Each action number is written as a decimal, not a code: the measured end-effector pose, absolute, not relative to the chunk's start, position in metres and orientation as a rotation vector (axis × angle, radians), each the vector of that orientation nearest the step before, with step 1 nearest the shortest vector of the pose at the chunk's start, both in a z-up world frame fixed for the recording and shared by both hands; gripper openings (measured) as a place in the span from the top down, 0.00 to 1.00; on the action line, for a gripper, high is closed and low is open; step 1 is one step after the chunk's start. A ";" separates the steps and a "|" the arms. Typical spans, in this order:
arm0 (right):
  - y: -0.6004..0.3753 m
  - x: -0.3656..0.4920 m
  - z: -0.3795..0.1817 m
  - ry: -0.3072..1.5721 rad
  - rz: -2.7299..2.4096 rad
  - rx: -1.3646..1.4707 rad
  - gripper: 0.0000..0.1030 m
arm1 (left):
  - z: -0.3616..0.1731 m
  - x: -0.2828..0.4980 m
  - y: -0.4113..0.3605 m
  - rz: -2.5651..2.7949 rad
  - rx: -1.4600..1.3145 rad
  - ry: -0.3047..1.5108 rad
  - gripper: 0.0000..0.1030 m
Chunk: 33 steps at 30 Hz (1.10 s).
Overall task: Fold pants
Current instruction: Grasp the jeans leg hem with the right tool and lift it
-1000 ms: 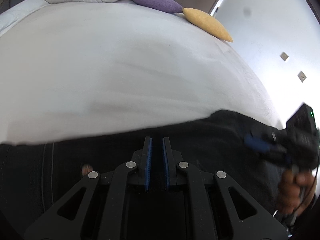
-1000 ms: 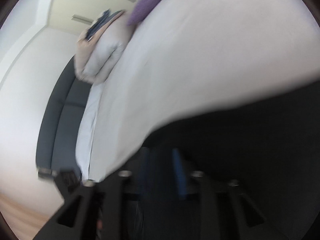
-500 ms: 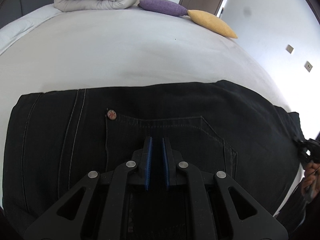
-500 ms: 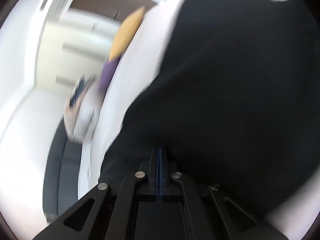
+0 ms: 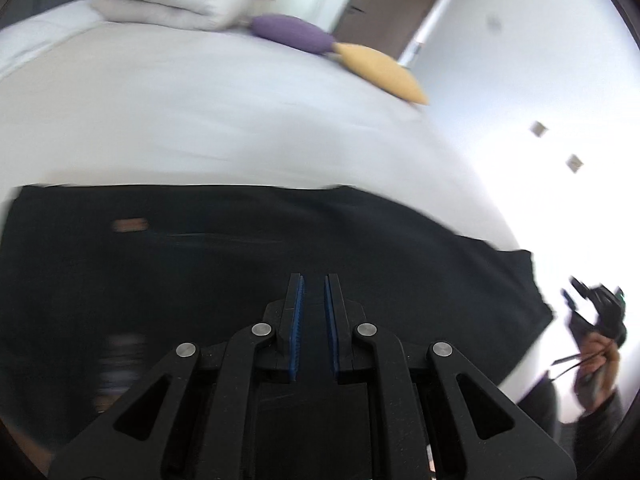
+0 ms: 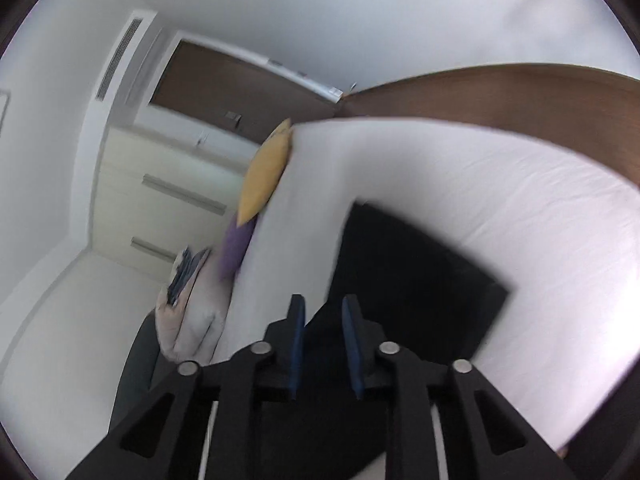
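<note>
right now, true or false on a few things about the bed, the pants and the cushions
1. The black denim pants lie on the white bed sheet. True.
2. The yellow cushion lies beside the purple cushion. True.
3. The left gripper clamps a fold of the pants. False: nothing sits between its nearly closed fingers.
4. The folded pale duvet lies on top of the pants. False: it sits at the far end of the bed, apart from them.
5. The cushions are both green. False: one is yellow, one purple.
</note>
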State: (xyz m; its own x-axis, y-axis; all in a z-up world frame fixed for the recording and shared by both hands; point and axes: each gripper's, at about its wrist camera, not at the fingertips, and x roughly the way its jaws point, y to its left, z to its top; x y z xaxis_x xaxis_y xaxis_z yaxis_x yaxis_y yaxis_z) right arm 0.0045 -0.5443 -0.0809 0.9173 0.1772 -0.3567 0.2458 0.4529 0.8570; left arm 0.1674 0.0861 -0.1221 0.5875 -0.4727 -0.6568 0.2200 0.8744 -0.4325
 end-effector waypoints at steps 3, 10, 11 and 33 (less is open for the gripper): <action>-0.482 0.070 -0.092 0.546 0.107 1.067 0.69 | -0.135 0.190 0.034 -0.510 -0.353 0.901 0.90; -0.472 0.117 -0.168 0.741 0.100 1.092 0.99 | -0.183 0.208 0.004 -0.534 -0.389 0.981 0.91; -0.480 0.111 -0.174 0.728 0.087 1.120 1.00 | -0.186 0.206 0.008 -0.540 -0.407 0.979 0.91; -0.607 -0.095 -0.148 0.324 -0.309 1.310 0.54 | -0.207 0.176 0.007 -0.502 -0.468 0.917 0.91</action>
